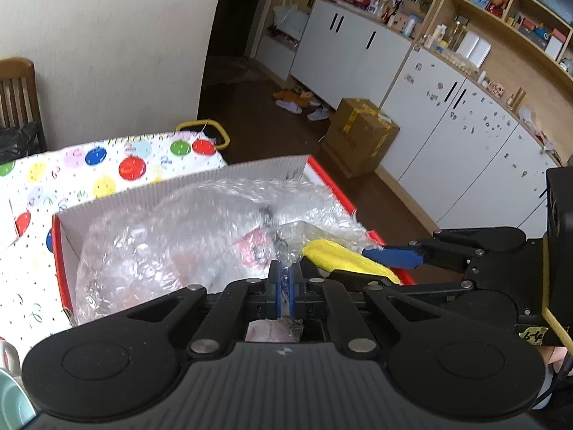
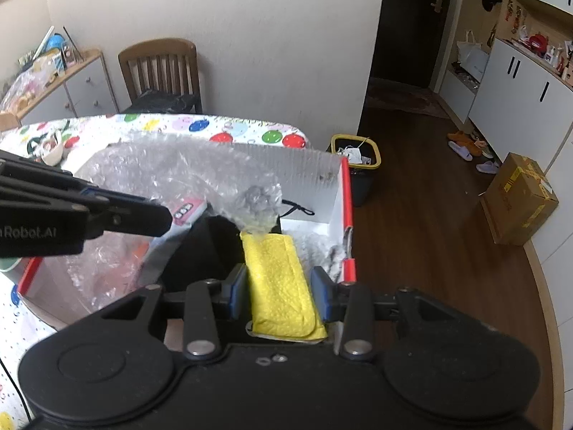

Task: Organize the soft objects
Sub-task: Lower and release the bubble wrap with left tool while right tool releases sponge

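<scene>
The left hand-held gripper (image 1: 285,279) was clamped on the bubble wrap (image 1: 172,236), which lay in the box (image 1: 179,186) on the table (image 1: 89,165). The right hand-held gripper (image 2: 279,292) gripped the yellow cloth (image 2: 279,279) at the box's near right corner.

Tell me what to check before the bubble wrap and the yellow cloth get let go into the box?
1. Left gripper pinches the bubble wrap: ok, jaws shut on a twist of it.
2. Right gripper holds the yellow cloth: ok, a pad on each side of the fold.
3. Both things are over the box: ok, inside its white walls.
4. Bubble wrap fully inside: not ok, it bulges above the far wall.
5. Room under the cloth: cannot tell, dark things and wrap hide the bottom.
6. The two grippers keep apart: ok, a gap shows between them.
</scene>
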`<action>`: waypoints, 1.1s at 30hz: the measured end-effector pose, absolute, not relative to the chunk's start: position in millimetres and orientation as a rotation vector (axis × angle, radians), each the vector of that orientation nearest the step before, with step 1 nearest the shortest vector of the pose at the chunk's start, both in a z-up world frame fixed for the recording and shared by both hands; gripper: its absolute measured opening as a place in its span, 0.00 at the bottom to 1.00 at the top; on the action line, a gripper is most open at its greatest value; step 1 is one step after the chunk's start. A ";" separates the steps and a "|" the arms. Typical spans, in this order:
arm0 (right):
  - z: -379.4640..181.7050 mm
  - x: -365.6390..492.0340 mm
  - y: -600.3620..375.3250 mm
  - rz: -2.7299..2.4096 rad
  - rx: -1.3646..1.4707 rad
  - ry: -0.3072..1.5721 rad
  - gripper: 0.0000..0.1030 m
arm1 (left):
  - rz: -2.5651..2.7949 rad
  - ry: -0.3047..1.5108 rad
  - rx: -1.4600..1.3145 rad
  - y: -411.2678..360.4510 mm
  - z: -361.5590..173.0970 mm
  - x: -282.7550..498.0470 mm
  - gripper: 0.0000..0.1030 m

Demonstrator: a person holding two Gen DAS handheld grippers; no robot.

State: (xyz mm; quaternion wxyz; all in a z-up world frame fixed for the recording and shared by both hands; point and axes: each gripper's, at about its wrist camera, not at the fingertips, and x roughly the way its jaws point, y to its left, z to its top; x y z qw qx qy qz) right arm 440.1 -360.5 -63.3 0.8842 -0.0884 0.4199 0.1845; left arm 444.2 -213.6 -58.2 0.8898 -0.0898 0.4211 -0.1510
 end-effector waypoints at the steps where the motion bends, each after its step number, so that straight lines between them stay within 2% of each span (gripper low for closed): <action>1: -65.1 440.7 -359.0 0.386 -0.188 0.874 0.36 | -0.308 0.882 -0.187 -213.4 -61.0 444.6 0.04; 5: -71.4 440.4 -353.8 0.401 -0.203 0.882 0.31 | -0.293 0.901 -0.193 -212.1 -69.4 446.9 0.04; 12: -78.5 443.0 -347.7 0.428 -0.221 0.900 0.32 | -0.284 0.926 -0.205 -209.9 -78.2 448.3 0.04; 33: -63.0 425.5 -359.8 0.485 -0.181 0.911 0.53 | -0.268 0.911 -0.154 -212.7 -65.5 433.6 0.04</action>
